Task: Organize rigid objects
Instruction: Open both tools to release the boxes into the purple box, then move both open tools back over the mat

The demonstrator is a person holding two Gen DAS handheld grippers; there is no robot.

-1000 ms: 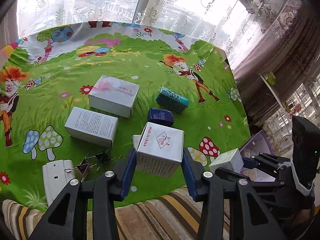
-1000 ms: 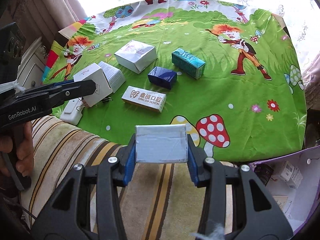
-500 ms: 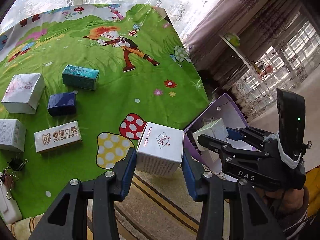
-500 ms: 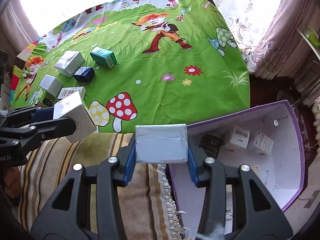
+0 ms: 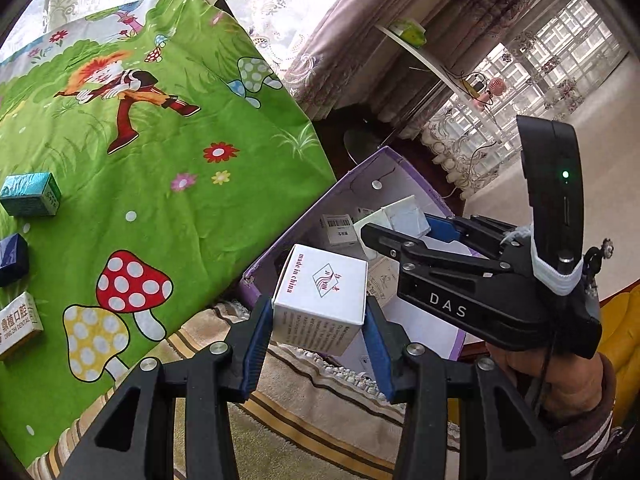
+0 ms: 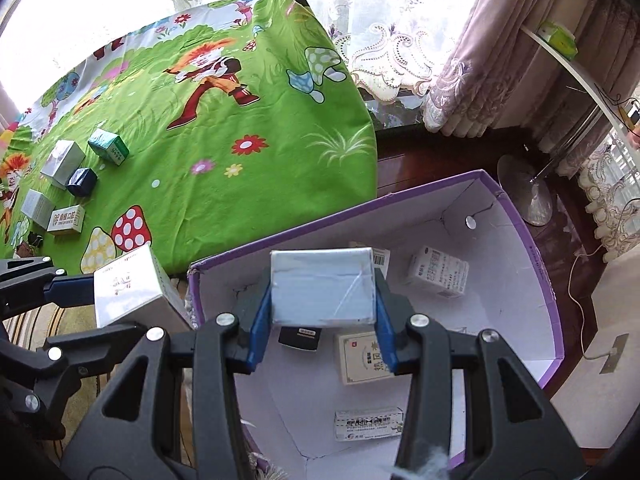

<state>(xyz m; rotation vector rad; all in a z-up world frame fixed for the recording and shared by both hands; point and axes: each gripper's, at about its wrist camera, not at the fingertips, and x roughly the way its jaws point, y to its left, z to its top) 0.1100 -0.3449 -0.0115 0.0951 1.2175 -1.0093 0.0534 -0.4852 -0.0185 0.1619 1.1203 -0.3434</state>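
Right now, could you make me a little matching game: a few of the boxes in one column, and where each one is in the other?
Things:
1. white "made in China" box
2. plain grey box
3. teal box
4. small black box

Places:
A. lying on the green cloth
B. on the floor of the purple carton
C. between the left gripper fingers
D. between the right gripper fingers

Pairs: 1-C, 2-D, 3-A, 4-B
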